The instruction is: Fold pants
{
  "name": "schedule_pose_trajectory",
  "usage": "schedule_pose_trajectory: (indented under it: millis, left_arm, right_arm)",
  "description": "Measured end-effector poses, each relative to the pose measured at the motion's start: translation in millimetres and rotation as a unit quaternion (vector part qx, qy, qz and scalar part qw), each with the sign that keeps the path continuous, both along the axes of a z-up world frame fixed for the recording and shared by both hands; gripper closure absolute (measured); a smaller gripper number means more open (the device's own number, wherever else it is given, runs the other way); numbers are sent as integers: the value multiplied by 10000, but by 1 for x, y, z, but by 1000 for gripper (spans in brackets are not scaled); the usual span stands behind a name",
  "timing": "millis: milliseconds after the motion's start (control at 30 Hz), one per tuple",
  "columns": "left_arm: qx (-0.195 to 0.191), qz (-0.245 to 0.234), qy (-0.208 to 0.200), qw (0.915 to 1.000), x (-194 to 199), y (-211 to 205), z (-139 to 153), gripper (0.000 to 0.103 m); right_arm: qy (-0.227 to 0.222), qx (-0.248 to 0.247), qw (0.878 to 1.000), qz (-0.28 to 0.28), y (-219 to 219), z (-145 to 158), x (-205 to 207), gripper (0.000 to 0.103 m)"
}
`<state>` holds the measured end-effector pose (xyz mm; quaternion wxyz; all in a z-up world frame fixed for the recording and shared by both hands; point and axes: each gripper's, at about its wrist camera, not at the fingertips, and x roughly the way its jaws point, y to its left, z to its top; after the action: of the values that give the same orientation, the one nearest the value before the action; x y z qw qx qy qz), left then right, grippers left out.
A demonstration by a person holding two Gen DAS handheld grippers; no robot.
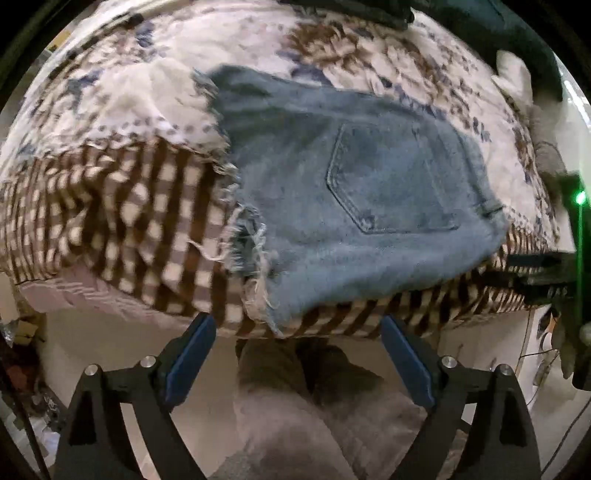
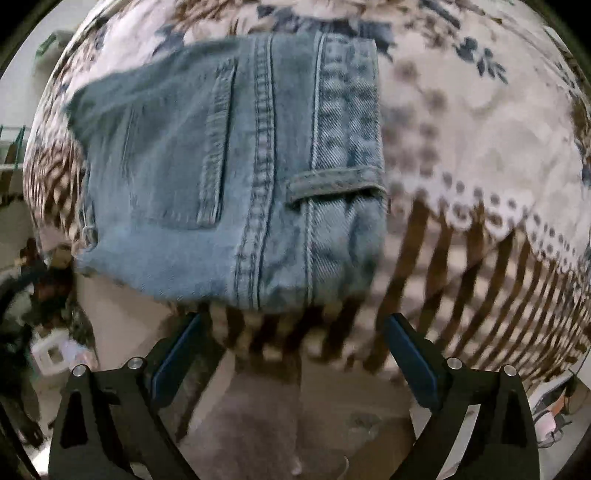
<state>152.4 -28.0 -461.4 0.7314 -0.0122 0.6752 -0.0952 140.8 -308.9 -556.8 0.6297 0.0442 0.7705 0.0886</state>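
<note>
Light blue denim shorts [image 1: 354, 184] lie folded on a bed, back pocket up, frayed hems toward the left. In the right wrist view the shorts [image 2: 229, 177] show the waistband and a belt loop at their right side. My left gripper [image 1: 297, 325] is open and empty, just off the bed's near edge below the frayed hem. My right gripper [image 2: 297, 325] is open and empty, just off the near edge below the waistband end. Neither gripper touches the denim.
The bed carries a patterned cover [image 1: 110, 110], floral on top with a brown checked band [image 1: 129, 221] along the near edge. Dark clothes [image 1: 369, 11] lie at the far side. The other gripper [image 1: 546, 273] shows at the right. The floor [image 2: 332, 406] lies below.
</note>
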Motion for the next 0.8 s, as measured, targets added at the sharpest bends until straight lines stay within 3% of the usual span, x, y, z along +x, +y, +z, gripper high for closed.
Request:
schedule_pose_trajectory:
  millis: [67, 167, 333, 433, 567, 633, 667, 700, 800]
  left_arm:
    - [-5, 63, -106, 9999, 5, 7, 11, 11]
    - [44, 204, -308, 9993, 37, 14, 18, 11]
    - [93, 732, -345, 9967, 129, 31, -11, 11]
    - [-29, 1019, -158, 9947, 176, 40, -41, 13]
    - [-422, 1054, 460, 9925, 216, 38, -90, 13]
    - [-480, 1006, 507, 9925, 222, 33, -99, 34]
    - [-459, 926, 435, 9937, 224, 28, -101, 52]
    - [-342, 745, 283, 9962, 224, 20, -98, 67]
    - [-44, 315, -111, 9994, 222, 1, -87, 80]
  right_arm:
    - [45, 48, 9999, -133, -11, 9, -11, 3]
    - [-21, 302, 9958, -862, -42, 27, -12, 3]
    - [-422, 807, 9750, -2026, -90, 38, 32, 3]
    - [-615, 1035, 9694, -2137, -110, 18, 80, 3]
    - [-222, 1279, 9748, -1813, -107, -25, 129, 3]
    - [-59, 1389, 9765, -1646, -107, -47, 144, 4]
    - [-57, 1472, 9759, -1612, -100, -55, 144, 6]
    - [-133, 1565, 9751, -1565, -99, -57, 145, 19]
    - [-479, 1446, 9793, -1332, -90, -49, 142, 43]
